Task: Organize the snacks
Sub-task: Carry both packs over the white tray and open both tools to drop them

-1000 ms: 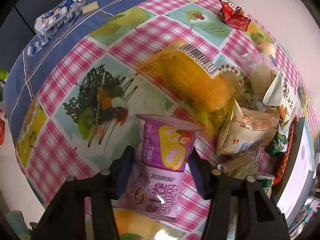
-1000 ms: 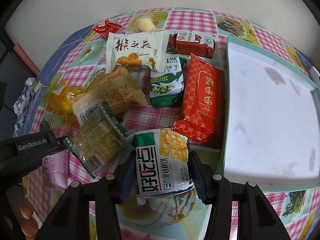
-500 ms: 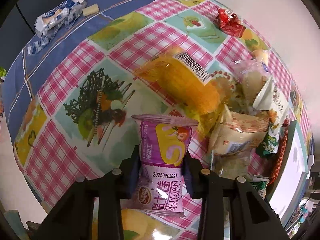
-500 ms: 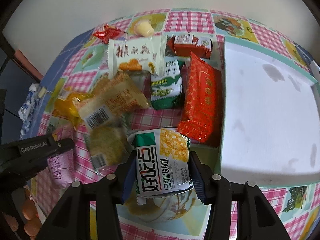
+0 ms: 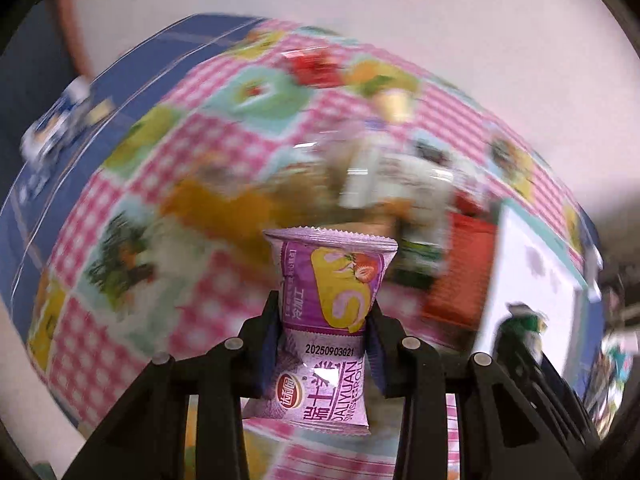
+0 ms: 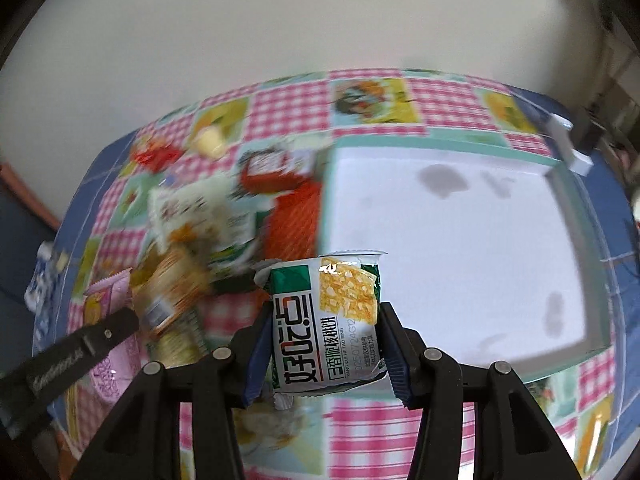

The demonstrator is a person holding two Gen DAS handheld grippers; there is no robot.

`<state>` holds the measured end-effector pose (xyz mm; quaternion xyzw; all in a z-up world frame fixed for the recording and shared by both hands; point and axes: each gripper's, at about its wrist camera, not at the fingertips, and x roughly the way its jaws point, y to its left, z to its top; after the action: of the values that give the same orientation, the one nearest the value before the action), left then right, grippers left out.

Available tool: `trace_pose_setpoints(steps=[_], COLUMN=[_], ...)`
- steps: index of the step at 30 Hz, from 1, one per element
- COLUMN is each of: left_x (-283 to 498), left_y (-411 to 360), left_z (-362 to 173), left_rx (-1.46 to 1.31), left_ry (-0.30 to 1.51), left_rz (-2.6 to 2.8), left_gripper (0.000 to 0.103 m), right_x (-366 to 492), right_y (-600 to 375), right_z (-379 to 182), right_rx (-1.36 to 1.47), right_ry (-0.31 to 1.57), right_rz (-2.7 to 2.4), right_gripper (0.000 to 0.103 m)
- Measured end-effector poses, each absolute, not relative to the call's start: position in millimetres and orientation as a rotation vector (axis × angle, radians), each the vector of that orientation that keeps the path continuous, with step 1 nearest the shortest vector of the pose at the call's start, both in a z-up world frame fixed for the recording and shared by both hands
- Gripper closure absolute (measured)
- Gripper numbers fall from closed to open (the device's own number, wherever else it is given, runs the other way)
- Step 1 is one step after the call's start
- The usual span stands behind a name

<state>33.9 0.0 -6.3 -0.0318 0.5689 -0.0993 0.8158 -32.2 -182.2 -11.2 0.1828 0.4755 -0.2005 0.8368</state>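
My left gripper (image 5: 326, 320) is shut on a purple swiss roll packet (image 5: 332, 280), which hangs clear above the checked tablecloth (image 5: 120, 320). My right gripper (image 6: 326, 336) is shut on a green and white cookie packet (image 6: 324, 320), held up in front of the white tray (image 6: 440, 240). In the right wrist view one finger (image 6: 116, 326) of the left gripper shows at lower left with the purple packet (image 6: 108, 300). The snack pile (image 6: 192, 248) lies blurred left of the tray, with a red packet (image 6: 296, 220) against the tray's rim.
The tray (image 5: 532, 280) has a teal rim and holds nothing. A jelly cup (image 6: 208, 142) and a small red packet (image 6: 156, 156) lie at the back left. A blue and white wrapper (image 5: 52, 128) sits on the blue border near the table's left edge. A wall stands behind.
The left jaws closed on the purple packet. Both grippers lifted their packets off the table, and both views swung up and towards the tray; the background is blurred.
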Motion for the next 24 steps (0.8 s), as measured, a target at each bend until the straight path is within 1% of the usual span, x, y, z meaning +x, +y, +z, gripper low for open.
trace_pose_setpoints(steps=[5, 12, 17, 24], left_x=[28.7, 24.6, 29.1, 37.8], left_y=[-69.5, -142.9, -191.4, -242.9], left_z=[6.7, 9.0, -4.6, -29.0], left_rx=[0.041, 0.134, 0.174, 0.217], left_ry=[1.161, 1.126, 1.141, 1.147], left_rz=[-0.338, -0.494, -0.573, -0.615], left_gripper=[0.063, 0.063, 0.063, 0.062], right_x=[-44.4, -67.3, -73.4, -77.2], right_y=[-224.2, -285.4, -324.1, -354.8], right_z=[-8.1, -11.7, -24.0, -29.6], right_rx=[0.444, 0.553, 0.631, 0.646], right_ry=[0.988, 0.957, 0.951, 0.919], right_rz=[-0.518, -0.653, -0.705, -0.761], right_gripper=[0.05, 0.05, 0.05, 0.05])
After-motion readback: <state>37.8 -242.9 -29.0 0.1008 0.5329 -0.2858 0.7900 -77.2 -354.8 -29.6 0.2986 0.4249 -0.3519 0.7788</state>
